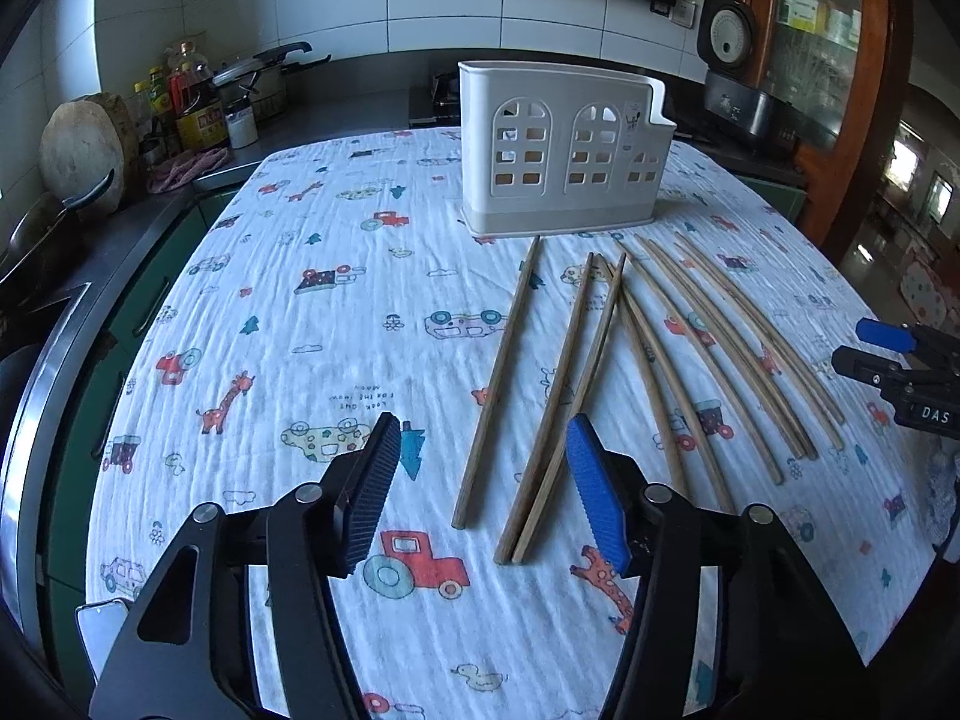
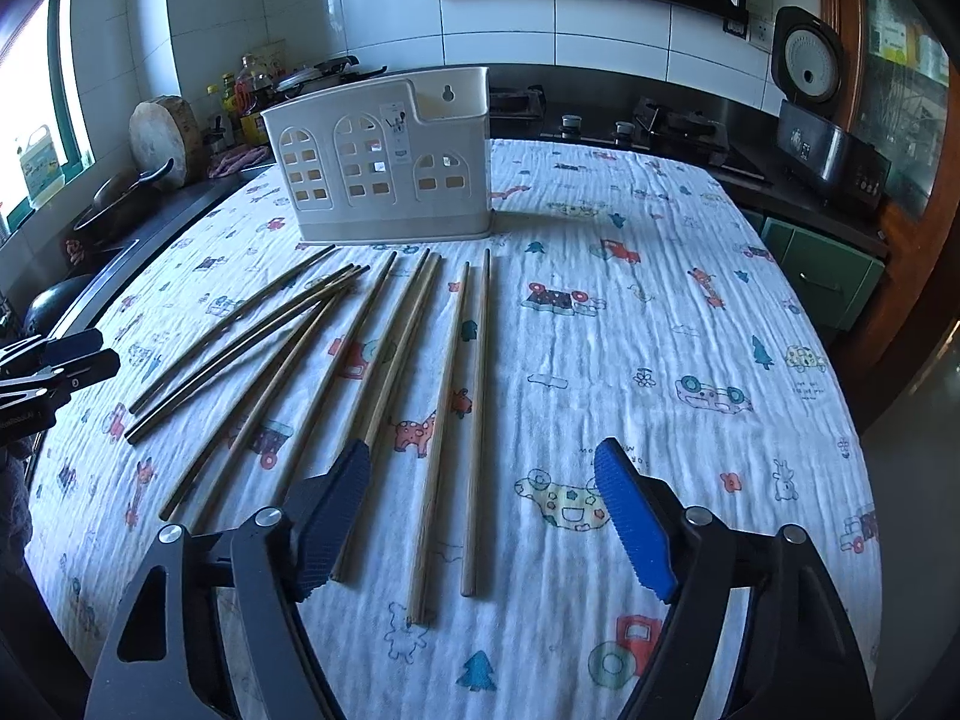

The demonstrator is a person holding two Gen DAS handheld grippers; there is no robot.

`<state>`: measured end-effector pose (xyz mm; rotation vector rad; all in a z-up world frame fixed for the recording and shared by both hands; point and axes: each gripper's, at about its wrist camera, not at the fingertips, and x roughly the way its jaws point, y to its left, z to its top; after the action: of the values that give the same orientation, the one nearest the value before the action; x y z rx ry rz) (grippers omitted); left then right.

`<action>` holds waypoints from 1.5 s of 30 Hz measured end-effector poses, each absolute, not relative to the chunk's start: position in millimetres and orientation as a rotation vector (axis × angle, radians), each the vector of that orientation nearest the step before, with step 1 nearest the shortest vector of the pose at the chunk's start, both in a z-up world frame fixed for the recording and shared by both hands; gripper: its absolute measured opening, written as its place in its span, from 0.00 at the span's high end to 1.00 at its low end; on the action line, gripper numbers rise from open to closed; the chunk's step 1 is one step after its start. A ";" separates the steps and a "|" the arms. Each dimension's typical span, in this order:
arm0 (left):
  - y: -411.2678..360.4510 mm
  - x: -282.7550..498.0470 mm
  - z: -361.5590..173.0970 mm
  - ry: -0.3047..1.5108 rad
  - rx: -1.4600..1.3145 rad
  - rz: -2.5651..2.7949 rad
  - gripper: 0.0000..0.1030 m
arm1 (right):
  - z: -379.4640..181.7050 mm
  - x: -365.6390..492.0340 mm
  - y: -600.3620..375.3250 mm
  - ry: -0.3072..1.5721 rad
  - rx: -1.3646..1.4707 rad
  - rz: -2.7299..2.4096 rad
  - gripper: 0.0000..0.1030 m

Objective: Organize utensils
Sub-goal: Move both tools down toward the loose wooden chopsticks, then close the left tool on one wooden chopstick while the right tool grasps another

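Ten chopsticks (image 2: 384, 354) are lying loose before the holder (image 2: 384, 168); I'm hovering both tools, left tool (image 1: 483, 450) and right tool (image 2: 480, 474), wide and empty, likely picking one first.

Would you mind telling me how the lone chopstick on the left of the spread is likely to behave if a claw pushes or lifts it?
The chopstick looks like thin, straight wood, so probably stiff and light. Its end appears round, so a sideways push may roll it, though the crinkled tablecloth should damp that. Being slender, it may pivot if gripped off-centre.
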<state>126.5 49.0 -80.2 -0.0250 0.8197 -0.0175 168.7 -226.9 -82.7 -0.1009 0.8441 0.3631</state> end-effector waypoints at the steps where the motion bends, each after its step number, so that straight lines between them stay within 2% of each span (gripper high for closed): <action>1: 48.4 129.4 -81.9 0.826 -0.022 -0.021 0.52 | -83.7 170.2 -227.1 0.848 -0.099 0.363 0.32; 6: 46.8 146.5 -91.6 0.863 -0.008 -0.057 0.69 | -88.7 176.6 -226.2 0.869 -0.086 0.369 0.46; 7: 47.2 149.6 -94.4 0.873 -0.010 -0.065 0.75 | -88.9 177.5 -225.8 0.872 -0.080 0.373 0.47; 11: 46.5 160.7 -103.6 0.904 -0.007 -0.083 0.83 | -90.7 180.6 -226.8 0.878 -0.072 0.371 0.51; 20: 47.8 177.5 -119.3 0.949 -0.012 -0.084 0.84 | -97.4 187.3 -224.3 0.901 -0.066 0.385 0.60; 31: 47.4 181.6 -123.1 0.953 -0.019 -0.088 0.93 | -101.8 190.2 -220.4 0.914 -0.068 0.399 0.68; 38: 48.0 185.0 -122.6 0.962 -0.033 -0.076 0.93 | -105.8 192.1 -218.1 0.924 -0.076 0.405 0.79; 41: 45.7 184.1 -122.7 0.966 -0.025 -0.079 0.92 | -109.9 194.0 -216.0 0.935 -0.083 0.405 0.88; 45: 44.0 183.5 -122.4 0.970 -0.019 -0.084 0.92 | -115.7 196.8 -216.1 0.951 -0.094 0.394 0.90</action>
<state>183.5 44.0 -122.4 -0.0194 0.9705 -0.0837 196.8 -216.1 -115.7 -0.0943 0.9506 0.3939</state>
